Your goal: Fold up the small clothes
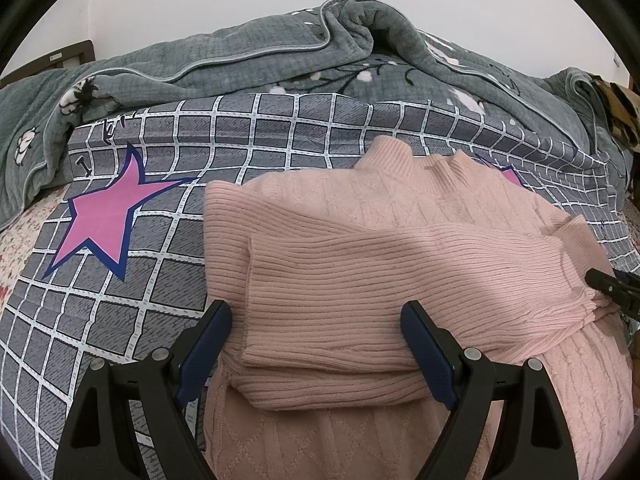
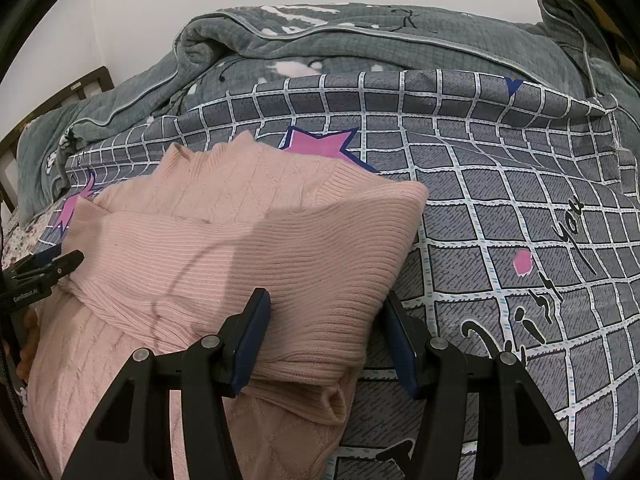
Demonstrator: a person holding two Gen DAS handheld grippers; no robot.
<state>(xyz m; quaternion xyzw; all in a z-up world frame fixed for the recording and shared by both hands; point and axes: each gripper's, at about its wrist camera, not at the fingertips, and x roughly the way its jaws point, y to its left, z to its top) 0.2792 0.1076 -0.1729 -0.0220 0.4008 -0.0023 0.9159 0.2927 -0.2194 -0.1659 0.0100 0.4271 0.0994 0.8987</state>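
A pink knit sweater (image 1: 360, 208) (image 2: 240, 232) lies on the bed, collar away from me, with a ribbed sleeve (image 1: 340, 300) folded across its chest. My left gripper (image 1: 316, 332) stands open and wide, its two fingers straddling the sleeve's flat cuff end. Its tip also shows at the sweater's left edge in the right wrist view (image 2: 48, 268). My right gripper (image 2: 326, 324) has the sweater's folded right side between its pads. In the left wrist view the knit gathers into wrinkles at that gripper's tip (image 1: 612, 284).
The sweater rests on a grey checked sheet (image 1: 120, 320) (image 2: 520, 240) with pink stars. A rumpled grey quilted blanket (image 1: 280, 52) (image 2: 360, 40) is heaped behind it. A dark wooden headboard (image 1: 76, 52) shows far left, a floral sheet (image 1: 24, 240) at the left edge.
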